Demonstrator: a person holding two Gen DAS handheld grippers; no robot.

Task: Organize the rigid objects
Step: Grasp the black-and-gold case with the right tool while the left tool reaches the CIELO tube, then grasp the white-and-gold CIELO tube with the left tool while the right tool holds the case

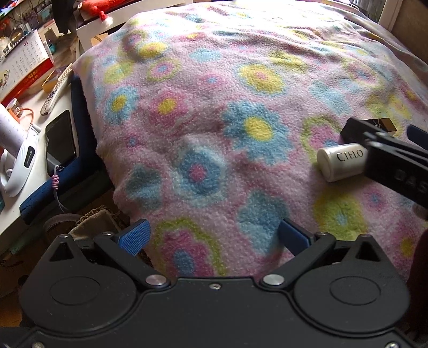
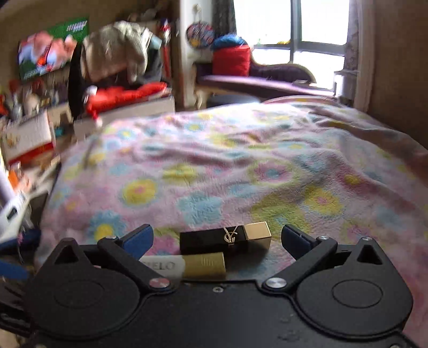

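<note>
- where the left gripper (image 1: 214, 235) hovers low over the near edge of the bed, its blue-padded fingers (image 1: 133, 237) stand spread apart with only the flowered blanket (image 1: 203, 112) between them.
- right gripper (image 2: 216, 239): fingers likewise spread wide, clasping nothing; two small tubes lie on the blanket in the gap just ahead of its body.
- white tube (image 2: 164, 265): printed "cielo", with a gold cap (image 2: 204, 264); it lies on its side nearest the right gripper's body, and in the left wrist view its white end (image 1: 341, 162) sticks out from behind the right gripper's black arm.
- black lipstick (image 2: 214, 238): gold end and gold monogram, lying on its side just beyond the white tube, roughly parallel to it and very close; whether they touch cannot be told.
- side table (image 1: 34, 128), left of the bed: holds a remote control (image 1: 54, 92), a dark phone (image 1: 60, 140) and a desk calendar (image 1: 22, 61).
- window (image 2: 297, 24): bright, beyond the far end of the bed.
</note>
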